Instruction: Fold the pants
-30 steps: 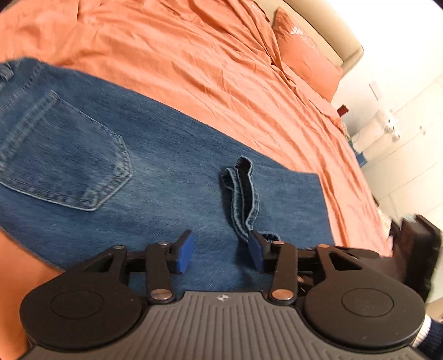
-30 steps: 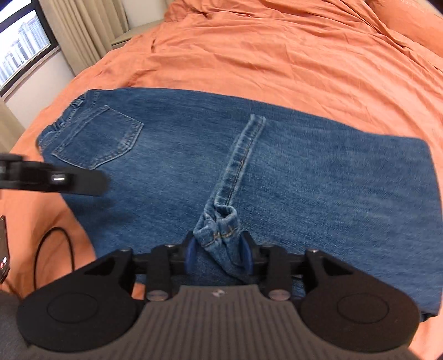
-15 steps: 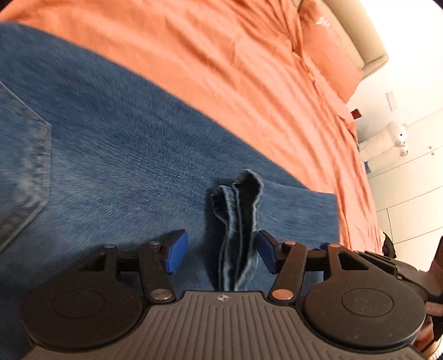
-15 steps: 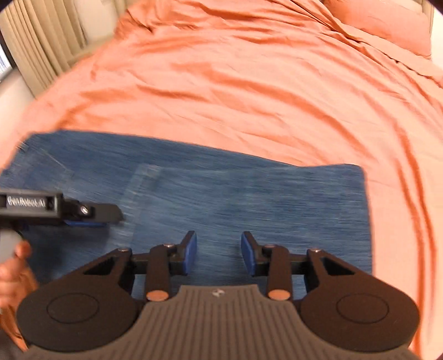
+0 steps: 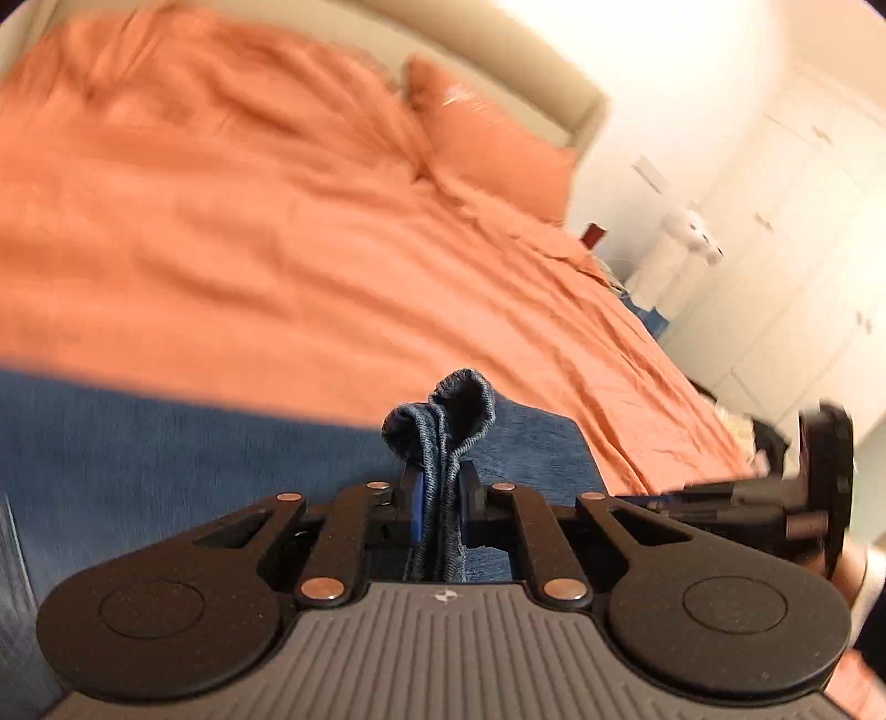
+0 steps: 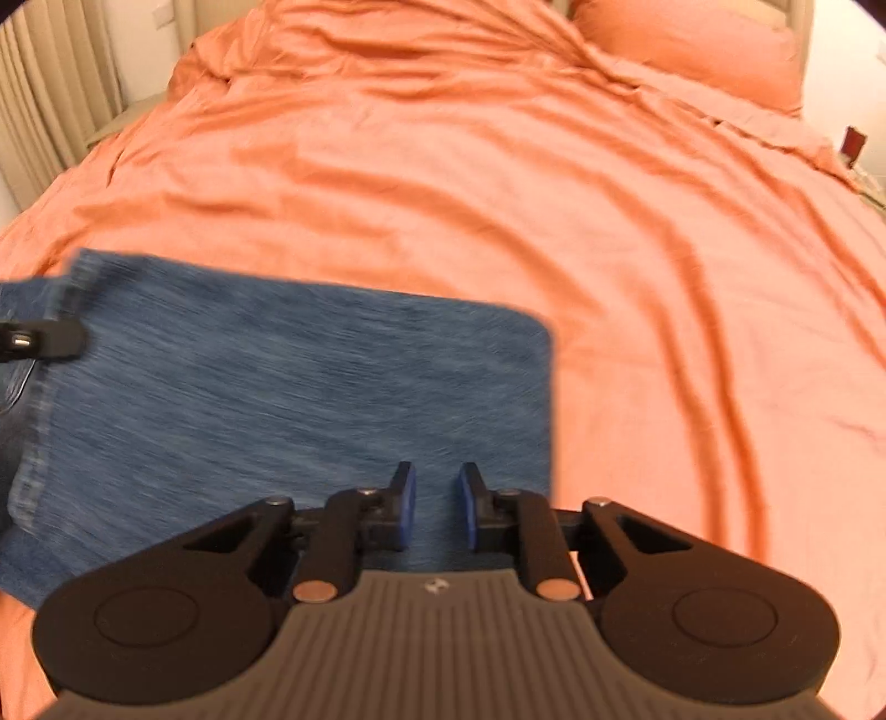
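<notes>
Right now your left gripper (image 5: 440, 501) is clamped on a bunched seam of the jeans (image 5: 166, 448), and a small loop of that denim pokes up just past its blue pads (image 5: 416, 507). Your right gripper (image 6: 434, 509) hangs above the jeans (image 6: 310, 387) with its blue pads (image 6: 405, 512) parted and only bare denim showing in the gap between them. The jeans lie flat on the orange bedspread (image 6: 554, 194) toward the near edge of the bed, their short straight end facing the pillow (image 6: 692, 50) side. In the left view, your right gripper (image 5: 775, 493) juts in from the right edge, beside the jeans' near corner. The left view is blurred, so finer folds there cannot be made out.
</notes>
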The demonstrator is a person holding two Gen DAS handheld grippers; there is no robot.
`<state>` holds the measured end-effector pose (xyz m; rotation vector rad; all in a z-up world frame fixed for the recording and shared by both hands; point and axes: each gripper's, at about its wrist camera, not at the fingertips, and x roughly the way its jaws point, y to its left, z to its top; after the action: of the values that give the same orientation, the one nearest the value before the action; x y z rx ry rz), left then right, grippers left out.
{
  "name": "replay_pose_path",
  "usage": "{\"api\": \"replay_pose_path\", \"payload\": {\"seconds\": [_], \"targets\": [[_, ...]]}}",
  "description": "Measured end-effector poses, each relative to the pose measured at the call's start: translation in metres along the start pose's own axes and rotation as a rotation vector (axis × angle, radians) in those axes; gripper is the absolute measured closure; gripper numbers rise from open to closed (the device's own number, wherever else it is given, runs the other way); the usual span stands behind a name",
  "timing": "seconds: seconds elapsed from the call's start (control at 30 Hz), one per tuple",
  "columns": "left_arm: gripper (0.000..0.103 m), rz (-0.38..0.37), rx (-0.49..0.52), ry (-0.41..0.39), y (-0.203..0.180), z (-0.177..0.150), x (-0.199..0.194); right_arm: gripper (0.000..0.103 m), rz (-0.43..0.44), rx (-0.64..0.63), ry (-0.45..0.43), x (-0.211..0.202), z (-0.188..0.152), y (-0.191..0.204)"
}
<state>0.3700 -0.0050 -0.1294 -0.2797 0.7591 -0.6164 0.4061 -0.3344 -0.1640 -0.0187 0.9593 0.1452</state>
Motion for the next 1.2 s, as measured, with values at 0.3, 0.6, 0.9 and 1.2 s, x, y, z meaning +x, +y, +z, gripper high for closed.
{"api": "replay_pose_path", "payload": {"seconds": [0.3,0.6,0.9,1.2], "targets": [[0.09,0.189,-0.056,0.197,0.042,-0.019,0.044,0.103,-0.048,0.044,-0.018,0.034,0.029,-0.022],[0.084,0.185,-0.061,0.232,0.055,-0.029,0.055,0.103,-0.051,0.056,0.082,0.101,0.031,-0.029],[0.068,0.3,0.038,0.196,0.021,-0.023,0.021,0.101,-0.01,0.065,0.072,0.052,0.028,-0.026],[0.071,0.286,0.076,0.231,-0.03,-0.043,-0.024,0.1,0.067,-0.055,0.112,-0.027,-0.046,0.006]]}}
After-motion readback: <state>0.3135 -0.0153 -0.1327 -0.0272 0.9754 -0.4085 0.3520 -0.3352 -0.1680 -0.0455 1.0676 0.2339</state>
